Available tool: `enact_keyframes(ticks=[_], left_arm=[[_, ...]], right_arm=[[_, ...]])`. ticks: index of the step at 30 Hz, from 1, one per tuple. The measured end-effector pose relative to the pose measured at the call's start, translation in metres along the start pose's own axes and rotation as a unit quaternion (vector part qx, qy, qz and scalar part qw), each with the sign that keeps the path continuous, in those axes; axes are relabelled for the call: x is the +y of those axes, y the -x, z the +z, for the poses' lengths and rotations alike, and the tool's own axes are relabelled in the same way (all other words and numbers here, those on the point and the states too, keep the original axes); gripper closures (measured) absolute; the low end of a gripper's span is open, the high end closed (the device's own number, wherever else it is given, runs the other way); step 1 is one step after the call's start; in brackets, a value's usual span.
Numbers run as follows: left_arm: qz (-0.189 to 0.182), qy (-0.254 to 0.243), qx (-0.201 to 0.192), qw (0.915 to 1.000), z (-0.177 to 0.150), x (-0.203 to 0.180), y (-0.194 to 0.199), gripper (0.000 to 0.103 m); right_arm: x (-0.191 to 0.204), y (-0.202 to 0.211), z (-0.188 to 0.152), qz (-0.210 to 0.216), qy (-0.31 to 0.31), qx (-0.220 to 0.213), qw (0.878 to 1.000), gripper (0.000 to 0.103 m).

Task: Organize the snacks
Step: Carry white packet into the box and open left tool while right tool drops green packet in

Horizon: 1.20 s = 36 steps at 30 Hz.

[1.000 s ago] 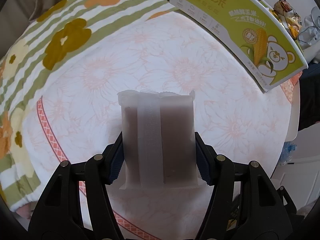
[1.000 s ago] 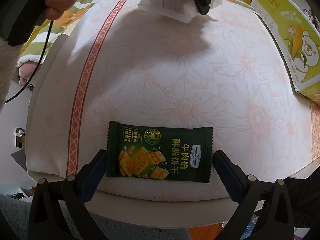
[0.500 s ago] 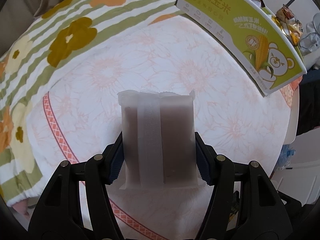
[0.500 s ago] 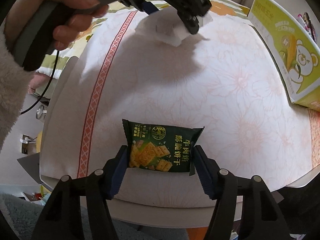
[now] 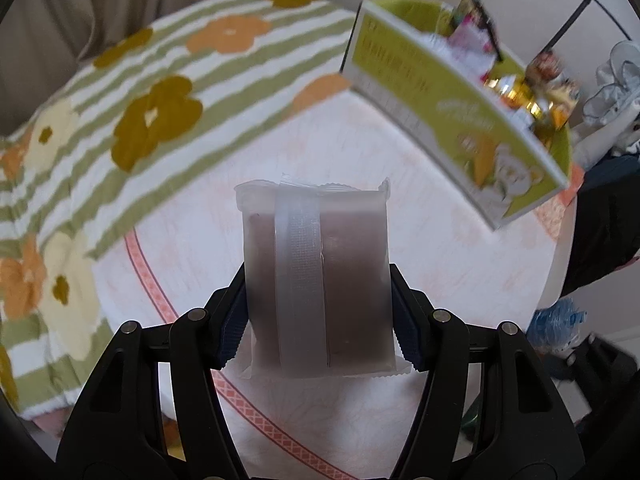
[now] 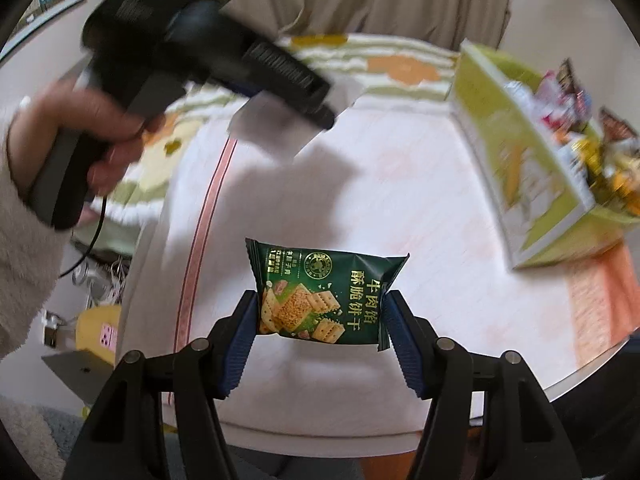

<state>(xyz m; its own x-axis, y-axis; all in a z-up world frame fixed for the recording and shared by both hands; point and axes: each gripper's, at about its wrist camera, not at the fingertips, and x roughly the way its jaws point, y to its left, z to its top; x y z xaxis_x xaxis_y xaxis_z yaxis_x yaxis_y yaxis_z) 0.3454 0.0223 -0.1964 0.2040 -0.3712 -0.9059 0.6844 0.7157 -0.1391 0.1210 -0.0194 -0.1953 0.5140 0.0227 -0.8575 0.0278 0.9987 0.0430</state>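
Jaws of our left gripper [image 5: 318,308] clamp a frosted snack pack [image 5: 316,276]; our right gripper [image 6: 320,332] pinches a green cracker packet [image 6: 320,292].

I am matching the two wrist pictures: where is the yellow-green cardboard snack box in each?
Left wrist: yellow-green cardboard snack box at upper right, behind the held packet.
Right wrist: the box at right edge, tilted.
Shared landmark: the pale floral tablecloth under it.
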Motion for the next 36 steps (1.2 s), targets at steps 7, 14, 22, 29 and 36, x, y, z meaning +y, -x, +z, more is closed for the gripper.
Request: enact_keyframes(ticks=[7, 14, 22, 29, 36], left_arm=[[0.005, -0.014, -0.044, 0.9989, 0.047, -0.03, 0.047, 0.043], [0.013, -0.005, -0.073, 0.9972, 0.096, -0.085, 0.057, 0.043], [0.003, 0.066, -0.072, 0.9952, 0.138, -0.155, 0.013, 0.043], [0.002, 0.137, -0.047, 0.9894, 0.156, -0.189, -0.034, 0.043], [0.015, 0.18, -0.035, 0.9829, 0.166, -0.197, -0.054, 0.032]], right_arm=[[-0.063, 0.047, 0.038, -0.005, -0.026, -0.056, 0.998, 0.044], [-0.146, 0.072, 0.074, -0.002, -0.013, -0.097, 0.995, 0.044], [-0.239, 0.081, 0.115, 0.023, 0.051, -0.11, 0.992, 0.044], [-0.304, 0.064, 0.15, 0.064, 0.076, -0.1, 0.99, 0.044], [-0.341, 0.046, 0.169, 0.104, 0.035, -0.093, 0.99, 0.044]])
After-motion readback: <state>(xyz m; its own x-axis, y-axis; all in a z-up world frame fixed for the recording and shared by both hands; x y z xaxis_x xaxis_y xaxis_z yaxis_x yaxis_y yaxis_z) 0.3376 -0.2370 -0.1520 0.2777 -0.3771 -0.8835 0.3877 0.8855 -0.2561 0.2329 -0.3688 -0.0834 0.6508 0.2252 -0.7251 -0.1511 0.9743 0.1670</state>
